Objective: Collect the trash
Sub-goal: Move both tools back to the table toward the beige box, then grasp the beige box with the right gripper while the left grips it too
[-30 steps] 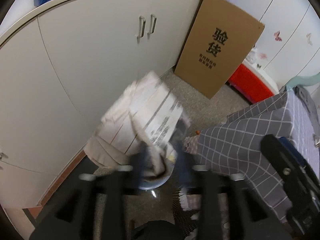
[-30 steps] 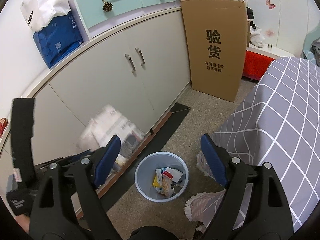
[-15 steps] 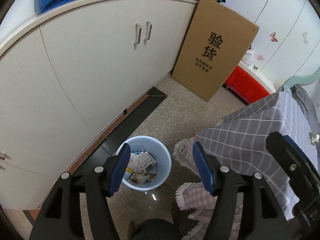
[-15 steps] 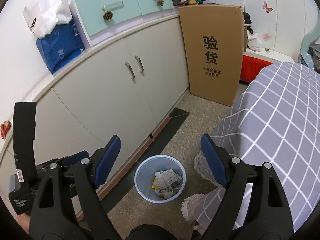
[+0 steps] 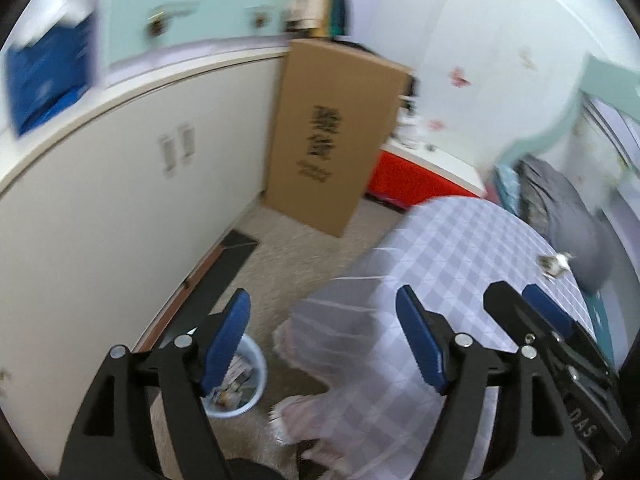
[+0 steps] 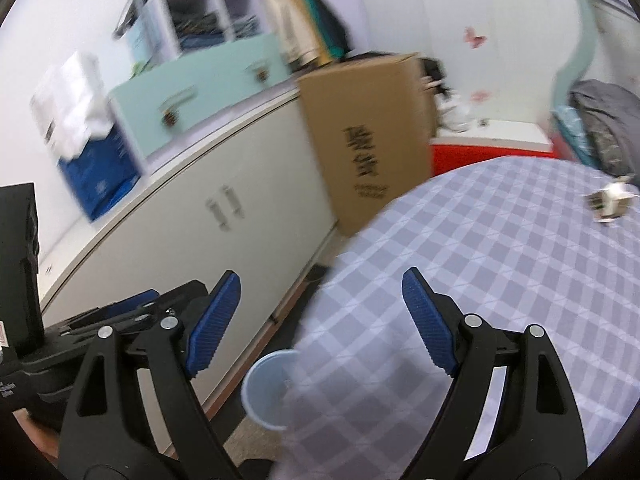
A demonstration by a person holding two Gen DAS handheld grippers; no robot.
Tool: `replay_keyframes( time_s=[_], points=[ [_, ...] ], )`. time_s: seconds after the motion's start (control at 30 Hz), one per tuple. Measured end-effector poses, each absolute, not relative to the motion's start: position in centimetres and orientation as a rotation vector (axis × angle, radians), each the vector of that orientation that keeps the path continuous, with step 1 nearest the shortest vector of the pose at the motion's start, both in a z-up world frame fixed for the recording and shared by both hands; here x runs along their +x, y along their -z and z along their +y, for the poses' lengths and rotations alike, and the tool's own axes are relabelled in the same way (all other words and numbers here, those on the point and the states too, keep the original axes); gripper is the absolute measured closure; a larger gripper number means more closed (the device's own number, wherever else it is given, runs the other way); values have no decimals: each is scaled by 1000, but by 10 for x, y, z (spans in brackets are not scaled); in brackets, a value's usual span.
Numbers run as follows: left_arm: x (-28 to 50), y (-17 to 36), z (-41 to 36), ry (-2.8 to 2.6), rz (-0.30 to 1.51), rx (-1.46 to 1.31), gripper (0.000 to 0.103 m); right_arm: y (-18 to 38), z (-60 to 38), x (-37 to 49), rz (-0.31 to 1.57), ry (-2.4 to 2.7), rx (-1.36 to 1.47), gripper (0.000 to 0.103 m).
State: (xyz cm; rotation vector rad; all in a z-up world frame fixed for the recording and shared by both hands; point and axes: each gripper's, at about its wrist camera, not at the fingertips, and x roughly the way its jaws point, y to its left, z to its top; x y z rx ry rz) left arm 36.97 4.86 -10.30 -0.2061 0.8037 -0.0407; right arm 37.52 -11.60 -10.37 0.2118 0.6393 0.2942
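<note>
Down on the speckled floor, a pale blue wastebasket stands between the white cabinet and the hanging edge of the checked cloth; crumpled paper and packaging show inside it in the left wrist view. From the right wrist view only part of its rim shows past the cloth's edge. The left tongs are opening, blue pads well apart, with nothing between them; the basket lies below the left pad. The right tongs stand wide apart and empty too, above the edge of the bench. That bench is draped in a grey-lilac checked cloth, and one small crumpled piece of trash lies on it near its far side, also seen in the left view. A tall cardboard box with dark printed characters leans upright against the cabinet's end, with a red, white-topped box just beside it. Both views are blurred.
</note>
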Motion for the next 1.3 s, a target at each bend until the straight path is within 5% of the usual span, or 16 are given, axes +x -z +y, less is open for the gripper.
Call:
replay_keyframes(
  time_s=[0.53,0.87,1.2,1.3],
  points=[
    [451,117,-229,424,749,-75,25,128,-404,407,635,54,264,20],
    [501,153,-309,560,778,6,26,161,-447,460,727,39,43,21],
    [530,173,-340,661,872,-15,71,174,-443,491,827,-121,-35,45],
    [533,177,-346,663,887,-24,81,176,-442,495,843,-138,-37,46]
  ],
)
